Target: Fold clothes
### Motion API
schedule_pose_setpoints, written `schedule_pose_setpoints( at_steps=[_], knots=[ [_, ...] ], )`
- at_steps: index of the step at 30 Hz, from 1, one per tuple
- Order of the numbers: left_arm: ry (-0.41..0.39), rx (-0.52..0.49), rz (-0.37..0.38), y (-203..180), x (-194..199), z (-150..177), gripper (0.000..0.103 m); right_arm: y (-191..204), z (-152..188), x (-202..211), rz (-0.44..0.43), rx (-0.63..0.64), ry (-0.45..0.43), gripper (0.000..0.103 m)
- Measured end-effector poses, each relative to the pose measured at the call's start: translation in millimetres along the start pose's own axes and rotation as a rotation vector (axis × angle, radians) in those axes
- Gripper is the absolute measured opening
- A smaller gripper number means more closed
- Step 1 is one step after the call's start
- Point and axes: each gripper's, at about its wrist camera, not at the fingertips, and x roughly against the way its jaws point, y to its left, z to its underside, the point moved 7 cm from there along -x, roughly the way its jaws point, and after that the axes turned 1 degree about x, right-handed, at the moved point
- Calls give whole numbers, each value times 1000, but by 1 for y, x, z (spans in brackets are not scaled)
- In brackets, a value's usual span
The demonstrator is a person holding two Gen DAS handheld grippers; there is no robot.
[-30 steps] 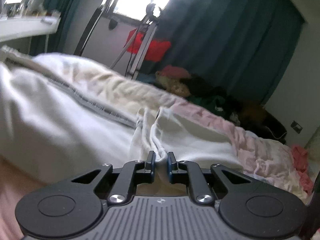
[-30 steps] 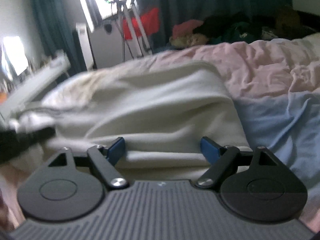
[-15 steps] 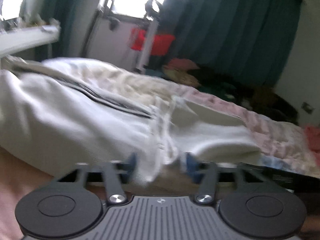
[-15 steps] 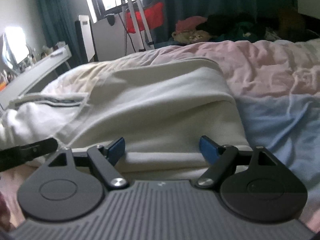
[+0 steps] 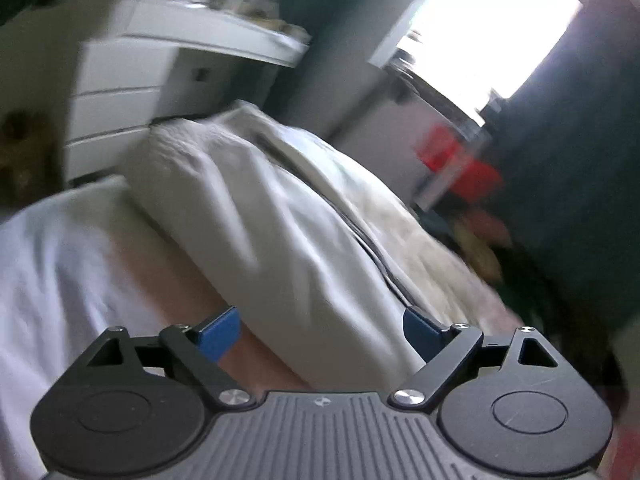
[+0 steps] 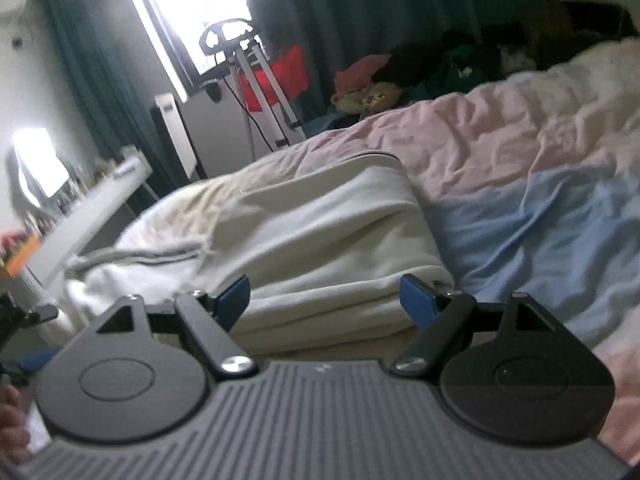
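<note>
1. On the bed, toward its near edge: white garment lies doubled over, layered fold edge facing the right tool.
2. Right tool: jaws wide, straddling that edge, gripping nothing.
3. Left tool: jaws wide, empty, over the garment's other end. That view is blurred, so contact can't be told.
4. Stage is ambiguous: could be between folds or a finished bundle. Not calling the move.
5. If regripping: take all layers at the edge together and pinch deep, as thick soft fabric probably slips.
6. Keep both tools level and the edges lined up; the rumpled bedding may drag the bottom layer.
</note>
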Motion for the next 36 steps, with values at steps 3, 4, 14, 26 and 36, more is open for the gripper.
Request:
schedule_pose_setpoints(
  at_steps=[3,4,14,26,36],
  knots=[
    [33,124,-5,38,-29,-16,87,-2,-1,-4,21,8,-9,83],
    [46,170,-8,51,-39,-19,83,-3,0,-7,28,4,-5,83],
    [-160,380,-90,110,-82,-48,61,15,15,-42,22,112,-8,83],
    [-348,160,-180,67,-91,-59,18,35,49,-96,71,342,22,85],
    [-498,-101,-161,-26,-54,-70,15,48,8,-43,101,308,-6,83]
  ],
)
